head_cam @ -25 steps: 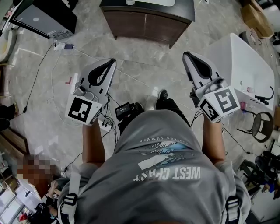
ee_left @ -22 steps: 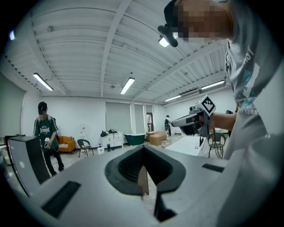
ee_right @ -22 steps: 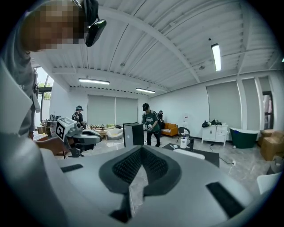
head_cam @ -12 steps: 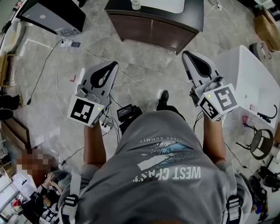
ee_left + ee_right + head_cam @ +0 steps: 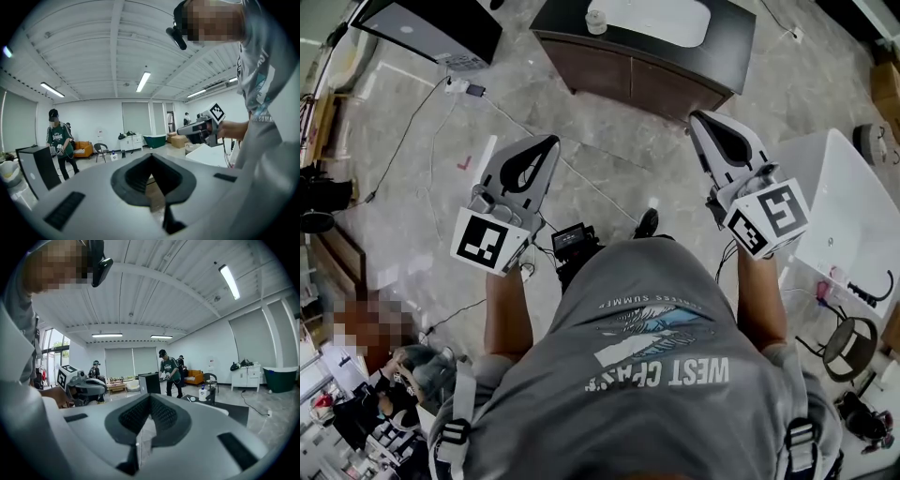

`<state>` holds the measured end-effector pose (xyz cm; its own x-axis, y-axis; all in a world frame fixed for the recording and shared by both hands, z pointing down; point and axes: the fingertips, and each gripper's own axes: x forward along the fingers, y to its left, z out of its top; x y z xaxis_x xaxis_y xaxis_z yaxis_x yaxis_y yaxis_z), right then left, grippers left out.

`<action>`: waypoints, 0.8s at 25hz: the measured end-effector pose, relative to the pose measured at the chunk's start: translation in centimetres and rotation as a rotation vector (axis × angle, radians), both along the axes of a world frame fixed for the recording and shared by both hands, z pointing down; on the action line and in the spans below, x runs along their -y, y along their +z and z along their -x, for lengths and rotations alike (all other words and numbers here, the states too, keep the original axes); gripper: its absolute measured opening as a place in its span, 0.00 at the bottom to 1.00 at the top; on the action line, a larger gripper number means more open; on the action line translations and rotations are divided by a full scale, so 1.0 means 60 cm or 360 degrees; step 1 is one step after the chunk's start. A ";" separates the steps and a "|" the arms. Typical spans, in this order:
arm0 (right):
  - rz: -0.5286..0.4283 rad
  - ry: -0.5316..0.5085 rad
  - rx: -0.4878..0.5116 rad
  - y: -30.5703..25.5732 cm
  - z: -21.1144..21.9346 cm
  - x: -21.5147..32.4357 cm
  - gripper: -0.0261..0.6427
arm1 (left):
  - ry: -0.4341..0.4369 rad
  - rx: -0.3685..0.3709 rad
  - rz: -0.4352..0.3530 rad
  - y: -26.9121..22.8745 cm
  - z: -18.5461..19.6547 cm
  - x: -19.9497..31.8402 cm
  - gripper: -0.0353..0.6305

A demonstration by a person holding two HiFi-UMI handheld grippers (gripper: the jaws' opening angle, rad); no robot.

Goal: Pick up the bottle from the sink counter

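The sink counter [image 5: 675, 80] is a dark cabinet with a white basin [image 5: 661, 19], at the top of the head view across the floor. A small pale bottle [image 5: 596, 19] stands at the basin's left end. In the right gripper view a white bottle [image 5: 202, 393] with a blue top stands on the dark counter [image 5: 234, 411] ahead. My left gripper [image 5: 549, 142] and right gripper [image 5: 697, 118] are held out in front of the person's body, both shut and empty, well short of the counter. The left gripper [image 5: 151, 158] points past the counter, into the room.
A white table [image 5: 853, 211] stands at the right, with a round stool [image 5: 849, 348] beside it. A black box [image 5: 441, 28] sits at the top left, and cables [image 5: 422, 122] run over the marble floor. Other people [image 5: 169, 371] stand in the room beyond.
The sink counter has slid down into the head view, showing its basin and bottle. Both grippers stay shut and held out in front.
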<state>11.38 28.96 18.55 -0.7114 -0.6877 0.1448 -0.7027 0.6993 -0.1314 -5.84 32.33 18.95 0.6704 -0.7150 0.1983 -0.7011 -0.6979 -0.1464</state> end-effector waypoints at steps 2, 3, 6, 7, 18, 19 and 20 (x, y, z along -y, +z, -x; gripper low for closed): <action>0.0001 -0.0022 0.0020 0.004 -0.016 0.020 0.04 | -0.0018 0.0016 0.0005 0.001 -0.019 0.016 0.06; 0.0001 -0.0032 0.0028 0.005 -0.024 0.028 0.04 | -0.0021 0.0028 0.0004 0.002 -0.027 0.022 0.06; 0.0009 -0.0044 0.0041 0.011 -0.043 0.048 0.04 | -0.0021 0.0042 0.0006 0.001 -0.050 0.039 0.06; 0.0018 -0.0042 0.0045 0.014 -0.048 0.053 0.04 | -0.0017 0.0044 0.0009 0.001 -0.056 0.045 0.06; 0.0052 0.0148 0.0009 0.015 -0.044 0.103 0.04 | 0.0173 -0.0010 0.0044 0.010 -0.044 0.143 0.06; 0.0053 0.0179 0.0003 0.011 -0.044 0.111 0.04 | 0.0212 -0.0015 0.0034 0.005 -0.045 0.158 0.06; 0.0054 0.0207 -0.0003 0.009 -0.043 0.119 0.04 | 0.0245 -0.0020 0.0023 0.000 -0.046 0.173 0.06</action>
<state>13.99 21.85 19.07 -0.6164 -0.7687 0.1710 -0.7873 0.5976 -0.1518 -3.10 21.94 18.94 0.7743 -0.6008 0.1990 -0.5874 -0.7992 -0.1274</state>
